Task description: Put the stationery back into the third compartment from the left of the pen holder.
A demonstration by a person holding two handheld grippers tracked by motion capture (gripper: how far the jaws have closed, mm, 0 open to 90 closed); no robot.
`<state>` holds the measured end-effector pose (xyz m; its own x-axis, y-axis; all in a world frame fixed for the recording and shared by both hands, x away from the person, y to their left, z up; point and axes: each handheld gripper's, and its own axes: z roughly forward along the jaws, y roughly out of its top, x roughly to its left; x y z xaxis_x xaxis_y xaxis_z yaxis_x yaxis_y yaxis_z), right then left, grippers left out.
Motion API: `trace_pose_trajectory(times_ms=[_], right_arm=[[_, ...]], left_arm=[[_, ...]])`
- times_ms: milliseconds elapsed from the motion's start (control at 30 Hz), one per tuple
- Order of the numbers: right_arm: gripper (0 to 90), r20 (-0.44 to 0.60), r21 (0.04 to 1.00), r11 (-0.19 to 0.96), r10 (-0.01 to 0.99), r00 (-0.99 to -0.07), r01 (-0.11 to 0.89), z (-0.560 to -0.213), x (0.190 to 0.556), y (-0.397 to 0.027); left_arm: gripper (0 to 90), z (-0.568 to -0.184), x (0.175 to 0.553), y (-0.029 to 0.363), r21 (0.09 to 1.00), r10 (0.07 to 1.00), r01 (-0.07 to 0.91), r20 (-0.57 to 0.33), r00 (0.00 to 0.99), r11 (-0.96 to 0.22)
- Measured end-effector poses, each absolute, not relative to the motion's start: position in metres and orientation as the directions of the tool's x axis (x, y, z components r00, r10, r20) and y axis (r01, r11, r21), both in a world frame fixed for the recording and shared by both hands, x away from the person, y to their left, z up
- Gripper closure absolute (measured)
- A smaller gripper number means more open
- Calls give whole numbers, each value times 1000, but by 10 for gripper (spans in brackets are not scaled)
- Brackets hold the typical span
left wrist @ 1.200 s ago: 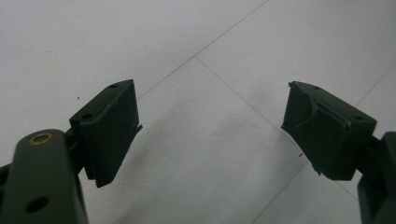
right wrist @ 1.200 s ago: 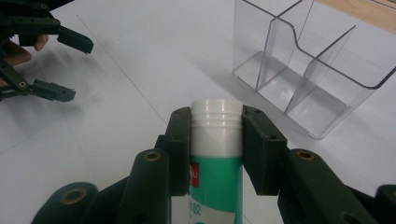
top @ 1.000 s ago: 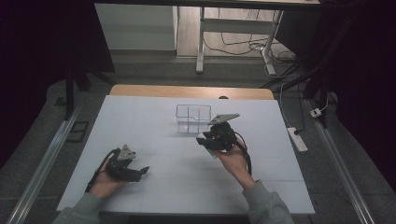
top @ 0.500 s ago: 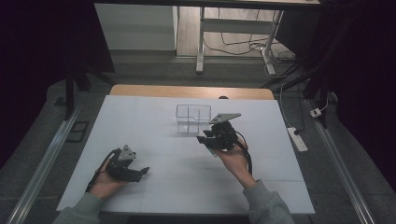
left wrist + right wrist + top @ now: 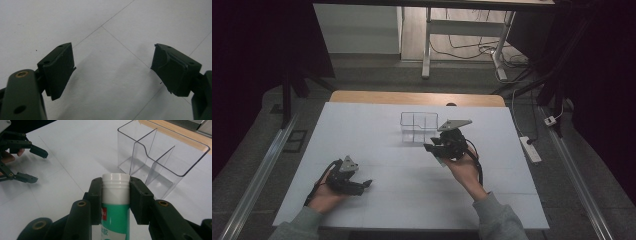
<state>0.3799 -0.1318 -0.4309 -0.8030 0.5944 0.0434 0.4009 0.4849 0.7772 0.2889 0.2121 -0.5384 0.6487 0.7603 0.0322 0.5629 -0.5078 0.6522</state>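
My right gripper (image 5: 115,200) is shut on a bottle (image 5: 115,195) with a white cap and a green label, its pads pressed on either side just below the cap. In the high view that right gripper (image 5: 434,148) is held above the table just in front of a clear plastic organizer (image 5: 418,126). The same clear organizer (image 5: 160,157), split into compartments, stands to the right of the bottle. Down by the white table's near left corner my left gripper (image 5: 366,185) rests with its jaws apart. Nothing lies between the left gripper's (image 5: 112,67) pads (image 5: 60,67).
The white table (image 5: 362,130) has a wooden strip (image 5: 412,98) along its far edge. A power strip (image 5: 531,148) lies on the floor to the right. A metal rail (image 5: 257,175) runs along the left side. Desk legs and cables (image 5: 462,45) stand beyond the table.
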Motion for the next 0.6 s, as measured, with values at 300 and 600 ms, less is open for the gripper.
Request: trace_pose_trajectory(times_ms=[300, 600], right_arm=[[644, 39, 778, 488, 591, -806, 395, -431, 382, -131], [645, 29, 785, 488, 587, -809, 382, -429, 382, -129]], left_arm=[[183, -540, 289, 211, 641, 759, 568, 36, 650, -516], [183, -540, 290, 210, 632, 758, 572, 37, 651, -522]])
